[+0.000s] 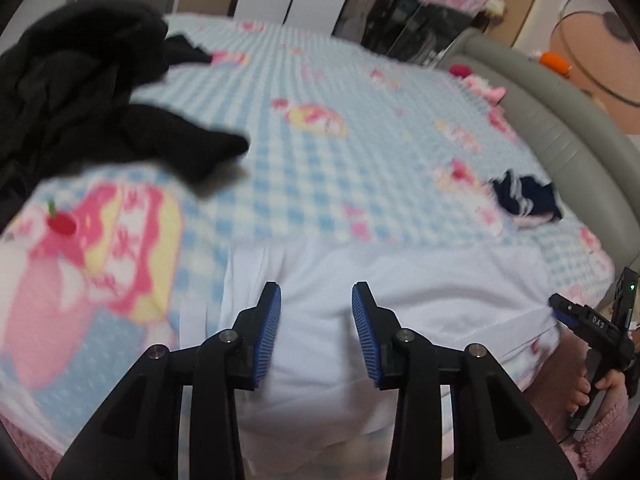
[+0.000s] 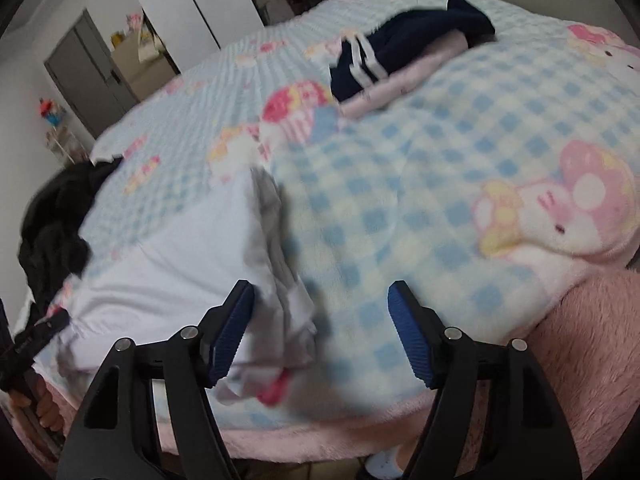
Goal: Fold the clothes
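Note:
A white garment (image 1: 400,280) (image 2: 180,260) lies spread at the near edge of a bed covered by a blue-check cartoon blanket (image 1: 320,160) (image 2: 440,160). My left gripper (image 1: 317,292) hovers over the garment's middle, jaws apart, the cloth flat beneath them and not pinched. My right gripper (image 2: 320,288) stands open at the garment's rumpled right edge. Its left finger (image 2: 236,320) is against the folds; its right finger is over bare blanket. A person's hand holds each tool at the frame edges.
A heap of black clothes (image 1: 80,92) (image 2: 52,216) lies at the far left of the bed. A navy white-striped garment (image 1: 524,196) (image 2: 400,52) rests on a pale folded piece (image 2: 384,92) at the right. A grey padded headboard (image 1: 560,120) bounds the bed; pink fleece (image 2: 580,340) hangs at the front.

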### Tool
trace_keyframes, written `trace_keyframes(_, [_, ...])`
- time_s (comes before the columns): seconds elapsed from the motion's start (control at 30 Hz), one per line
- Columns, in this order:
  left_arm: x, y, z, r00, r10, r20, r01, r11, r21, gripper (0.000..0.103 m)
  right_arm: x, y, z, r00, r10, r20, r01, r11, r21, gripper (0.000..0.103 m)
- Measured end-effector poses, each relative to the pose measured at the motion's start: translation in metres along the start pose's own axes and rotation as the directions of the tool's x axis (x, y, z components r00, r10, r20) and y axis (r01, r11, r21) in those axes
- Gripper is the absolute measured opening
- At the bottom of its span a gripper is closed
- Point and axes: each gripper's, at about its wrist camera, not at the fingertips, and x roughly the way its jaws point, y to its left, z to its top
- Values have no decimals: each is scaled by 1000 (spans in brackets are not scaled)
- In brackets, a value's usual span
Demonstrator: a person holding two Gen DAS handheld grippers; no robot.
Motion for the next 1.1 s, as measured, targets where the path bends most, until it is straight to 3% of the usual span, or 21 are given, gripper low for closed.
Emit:
trace_keyframes(0.1, [2,-8,17,999,-34,6,34,999,24,42,6,28,25,1000,18,5,-17,995,-99,71])
trace_keyframes(0.2, [27,-13,20,998,-37,-57,39,998,40,42,13,55,49,999,35,8,-32,980,-197,72])
trace_keyframes(0.27, [46,-15,18,993,-25,-112,31,998,52,42,39,64,55,1000,24,-9,-26,969,-244,70])
trace_keyframes(0.3, [57,-12,15,988,23,-151,-11,997,82,41,58,64,53,999,-6,-49,-7,968,-251,66])
trace_keyframes(0.33, [63,-8,13,984,65,-168,-45,992,115,31,77,63,50,996,-36,-86,13,966,-258,62])
trace_keyframes(0.4, [58,7,17,985,55,-166,-43,996,78,22,96,47,44,993,-46,-107,20,972,-232,61])
trace_keyframes(0.43, [54,14,21,986,52,-161,-44,998,54,21,93,38,40,996,-19,-88,1,980,-201,62])
trace_keyframes(0.5, [44,14,28,982,142,-124,-133,988,78,23,84,25,34,999,2,-53,-10,989,-147,64])
trace_keyframes(0.53, [38,12,32,975,200,-100,-190,977,97,33,79,22,33,999,-3,-35,-1,992,-125,64])
trace_keyframes(0.57, [32,8,34,972,221,-78,-212,971,109,33,73,20,33,1000,-11,-15,9,994,-104,64])
trace_keyframes(0.67, [16,-17,36,994,101,-41,-95,987,132,35,41,36,36,992,-82,91,92,990,-111,64])
trace_keyframes(0.73, [16,-47,29,998,44,-52,-33,978,205,41,15,64,35,984,-70,163,101,977,-188,66])
trace_keyframes(0.87, [47,-81,8,988,24,-153,17,964,267,41,20,123,23,996,62,70,-30,920,-391,71])
trace_keyframes(0.93, [64,-82,-4,979,41,-198,14,963,269,43,45,141,7,999,32,-10,-34,891,-453,71])
trace_keyframes(1.03, [62,-71,-13,979,41,-199,22,954,300,43,73,147,-19,994,-46,-99,-9,866,-499,69])
trace_keyframes(1.1, [53,-56,-7,978,68,-199,-9,959,283,42,70,145,-32,996,-68,-62,24,845,-535,70])
